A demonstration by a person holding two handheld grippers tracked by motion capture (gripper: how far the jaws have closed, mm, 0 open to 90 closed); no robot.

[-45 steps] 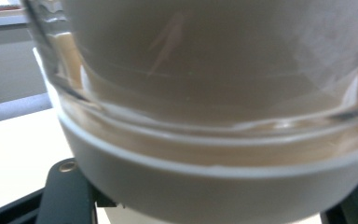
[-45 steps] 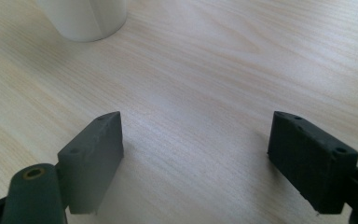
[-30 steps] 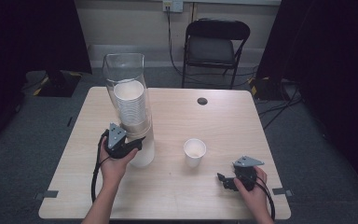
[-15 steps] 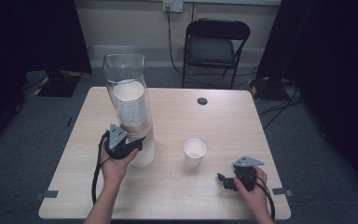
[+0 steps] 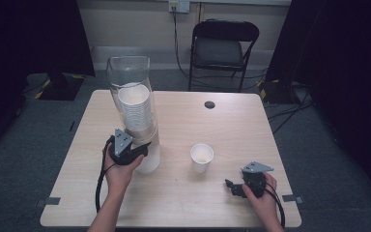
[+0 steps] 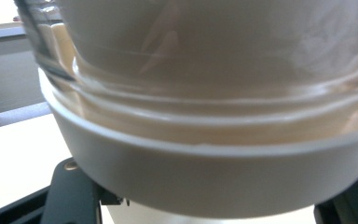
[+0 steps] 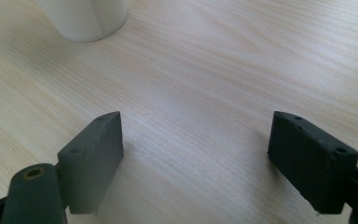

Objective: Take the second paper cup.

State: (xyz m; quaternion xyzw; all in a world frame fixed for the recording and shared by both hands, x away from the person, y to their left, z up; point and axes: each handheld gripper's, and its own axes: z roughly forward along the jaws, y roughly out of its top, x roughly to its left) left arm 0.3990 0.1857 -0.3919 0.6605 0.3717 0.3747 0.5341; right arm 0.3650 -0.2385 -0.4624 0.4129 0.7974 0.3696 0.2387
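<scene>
Nothing has moved in the last second, so the job is waiting. The left tool (image 5: 142, 147) sits at the bottom of the tube (image 5: 134, 113), near the surface's (image 5: 232, 121) left edge; I cannot tell if it grips. The tube stands straight up, open end on top. The cup (image 5: 202, 157) stands mid-surface. The right tool (image 7: 193, 158) rests wide open near the right front corner.

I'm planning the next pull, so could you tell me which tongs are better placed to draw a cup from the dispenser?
Left: the left tongs sit at the dispenser base; right tongs rest open, far off.
</scene>
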